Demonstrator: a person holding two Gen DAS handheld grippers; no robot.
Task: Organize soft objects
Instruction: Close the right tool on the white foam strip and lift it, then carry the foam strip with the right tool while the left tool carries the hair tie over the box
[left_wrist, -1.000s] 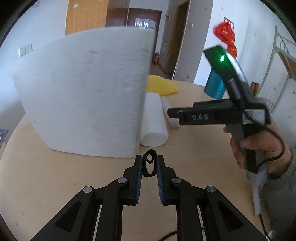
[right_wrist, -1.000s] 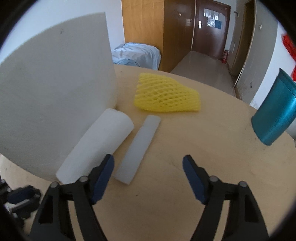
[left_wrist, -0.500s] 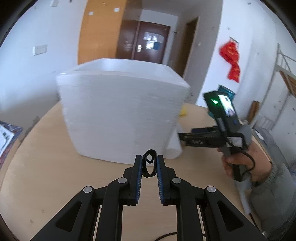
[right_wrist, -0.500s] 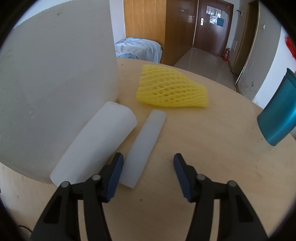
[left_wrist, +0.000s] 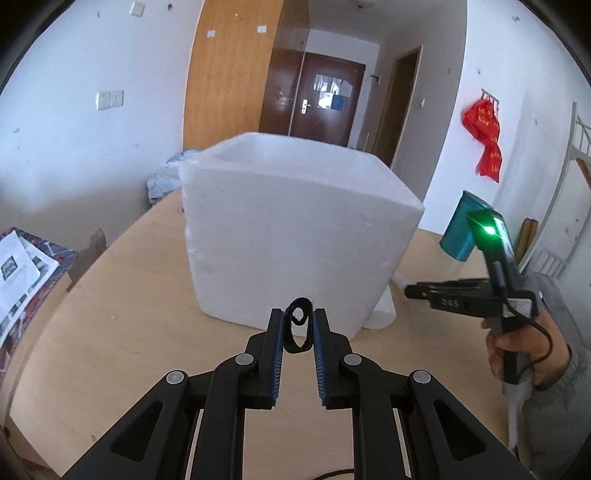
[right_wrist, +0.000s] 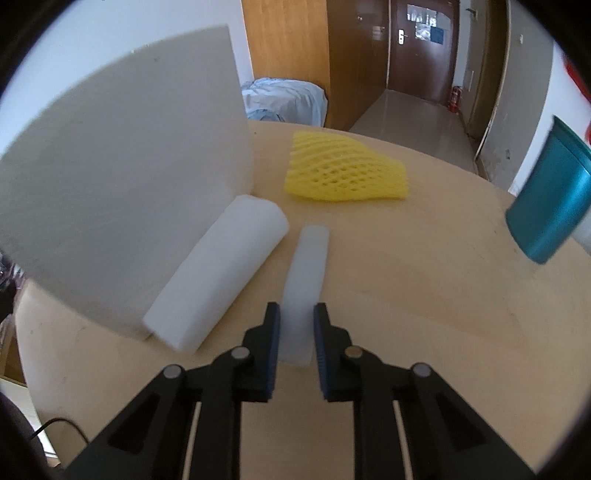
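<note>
1. Far left on the round pale wooden table (left_wrist: 110, 332), a sheet of printed paper (left_wrist: 22, 266) lies on a patterned cloth at the edge.
2. Moving in, the big white styrofoam box (left_wrist: 295, 229) stands on the table, open top just showing.
3. In front of it, the left hand-held gripper (left_wrist: 299, 325) is clenched on a small black looped strap (left_wrist: 297, 328), held clear above the table.
4. From the right wrist view, a thick white foam roll (right_wrist: 218, 273) lies against the box's side.
5. Just beside it, the slim white foam strip (right_wrist: 306, 280) lies flat, and the right hand-held gripper (right_wrist: 297, 328) is closing on its near end, the blue pads at both edges.
6. Beyond, the yellow foam net sleeve (right_wrist: 347, 173) rests on the table.
7. Far right, a teal cylindrical cup (right_wrist: 550, 206) stands near the edge, well apart from the foam pieces.
</note>
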